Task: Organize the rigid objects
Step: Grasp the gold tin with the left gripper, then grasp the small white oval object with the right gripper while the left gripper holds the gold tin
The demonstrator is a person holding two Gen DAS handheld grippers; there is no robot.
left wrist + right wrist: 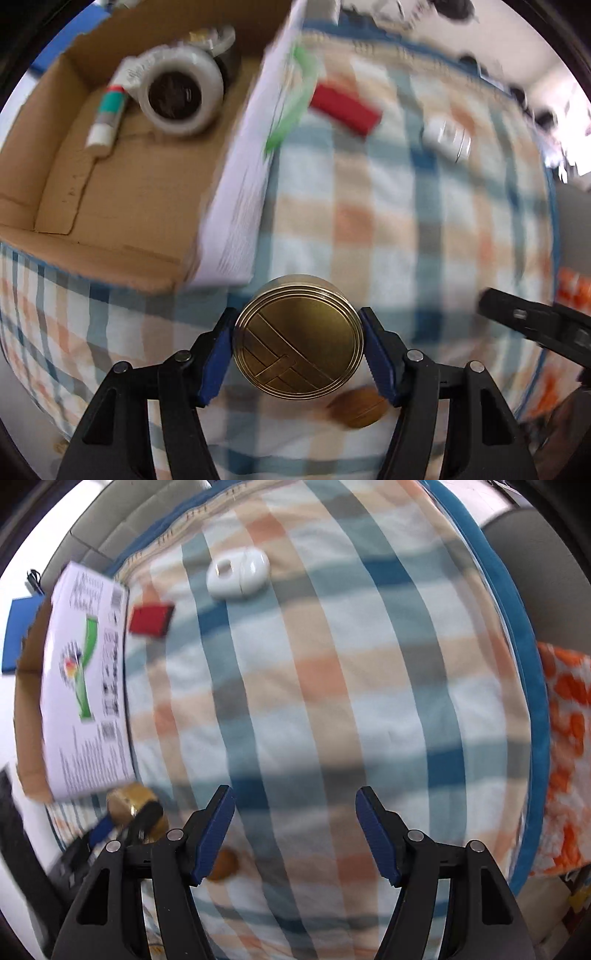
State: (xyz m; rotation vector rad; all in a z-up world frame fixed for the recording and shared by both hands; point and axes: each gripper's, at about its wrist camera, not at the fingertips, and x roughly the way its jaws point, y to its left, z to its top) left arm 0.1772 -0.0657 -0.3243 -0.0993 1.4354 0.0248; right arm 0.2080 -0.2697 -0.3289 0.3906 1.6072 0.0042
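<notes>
My left gripper (298, 349) is shut on a round gold tin (297, 345) and holds it above the checked cloth, near the corner of an open cardboard box (110, 206). The box holds a white tape roll (181, 92) and a small tube (107, 116). A brown disc (357, 408) lies on the cloth under the tin. A red block (345, 107) and a white case (447, 138) lie farther off. My right gripper (295, 830) is open and empty above the cloth. In its view the gold tin (129, 803), red block (150, 621) and white case (238, 574) show.
The box's white printed side (86, 686) faces the cloth (332, 701). An orange patterned fabric (565, 757) lies beyond the cloth's blue right edge. The right gripper shows in the left wrist view (535, 325) at the right.
</notes>
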